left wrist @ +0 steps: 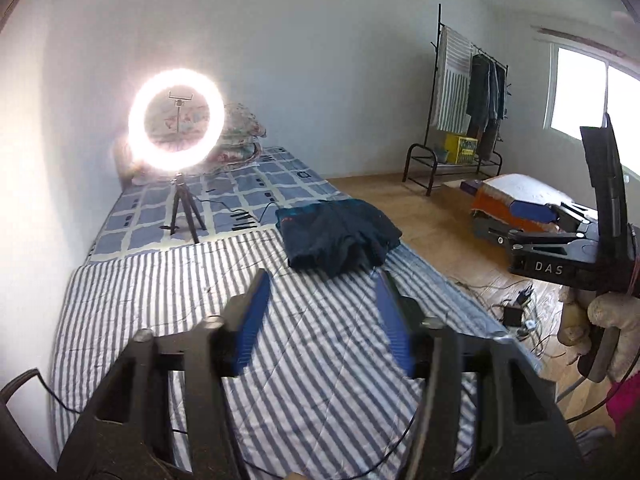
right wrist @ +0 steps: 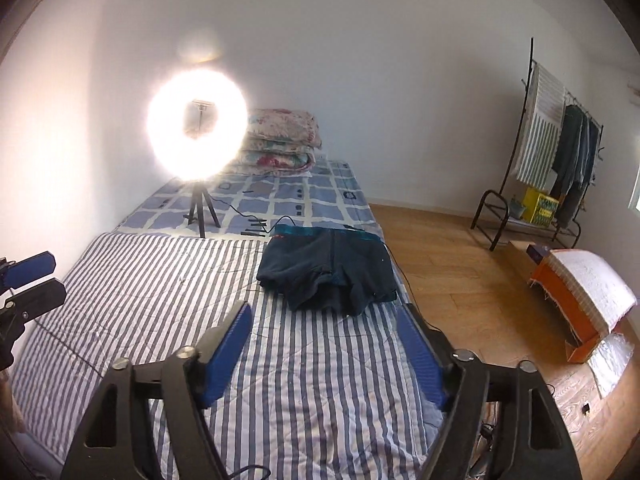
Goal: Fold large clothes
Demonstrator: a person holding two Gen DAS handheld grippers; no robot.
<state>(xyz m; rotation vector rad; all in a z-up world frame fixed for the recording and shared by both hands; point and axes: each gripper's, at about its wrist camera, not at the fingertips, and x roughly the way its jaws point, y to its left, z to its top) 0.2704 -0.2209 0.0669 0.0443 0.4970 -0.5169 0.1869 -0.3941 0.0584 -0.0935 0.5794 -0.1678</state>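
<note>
While both grippers hang above the bed, nothing is clasped.
Left gripper (left wrist: 322,276): blue-padded fingers spread wide apart, empty, over the striped blanket (left wrist: 168,292).
Right gripper (right wrist: 326,312): fingers likewise spread apart, empty, pointing toward the garment.
Dark navy garment (right wrist: 328,274): lies folded into a rumpled bundle near the bed's right edge, on the striped blanket, just past both sets of fingertips, touching neither.
Ring light (right wrist: 198,126): lit, on a small tripod standing on the checked sheet (right wrist: 280,196).
Floral quilts (right wrist: 280,136): stacked against the far wall.
Clothes rack (right wrist: 560,152): stands on the wooden floor, well apart from the bed.
</note>
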